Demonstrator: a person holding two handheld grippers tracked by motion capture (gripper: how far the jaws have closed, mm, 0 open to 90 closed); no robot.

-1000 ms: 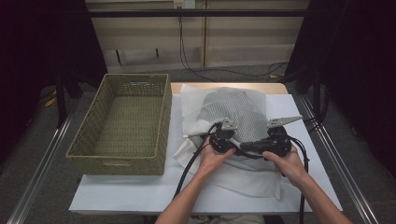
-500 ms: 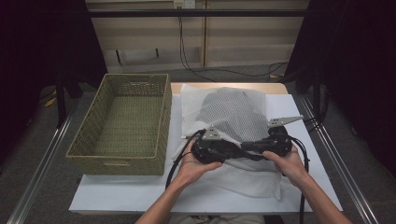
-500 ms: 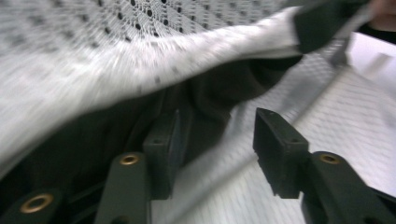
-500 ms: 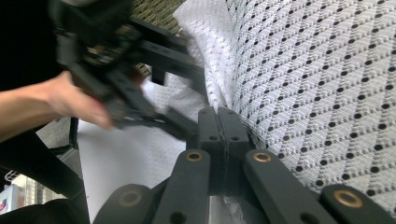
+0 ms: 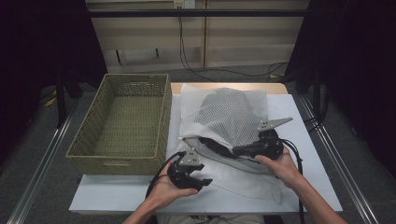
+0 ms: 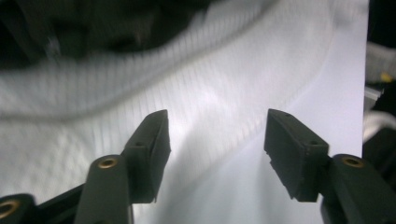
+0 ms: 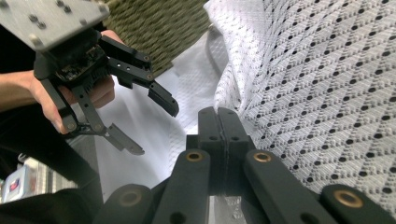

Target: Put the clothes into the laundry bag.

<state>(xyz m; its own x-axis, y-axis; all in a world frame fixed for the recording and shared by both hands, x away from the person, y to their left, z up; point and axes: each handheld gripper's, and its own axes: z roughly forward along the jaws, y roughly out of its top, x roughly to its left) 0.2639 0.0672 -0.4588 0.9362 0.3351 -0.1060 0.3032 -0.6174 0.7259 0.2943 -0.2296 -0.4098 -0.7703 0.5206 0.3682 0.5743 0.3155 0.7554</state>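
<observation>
A white mesh cloth with dark dots (image 5: 229, 114) (image 7: 327, 79) lies humped over a plain white cloth (image 5: 243, 179) (image 6: 116, 102) on the table. Its front edge is lifted, and the space under it looks dark. My right gripper (image 5: 235, 150) (image 7: 218, 112) is shut at that front edge, with the mesh folding right at its tips. My left gripper (image 5: 205, 183) (image 6: 215, 140) (image 7: 154, 126) stands open near the table's front, left of the white cloth's lower part. Nothing is between its jaws.
A woven wicker basket (image 5: 116, 158) stands at the left, its long side along the cloth. The white table sheet (image 5: 299, 112) shows bare to the right of the cloths. Metal rails run along both sides of the table.
My left gripper has left the mesh cloth's front edge, moved left and toward the table's front, and opened. The right gripper has stayed put at the edge.
</observation>
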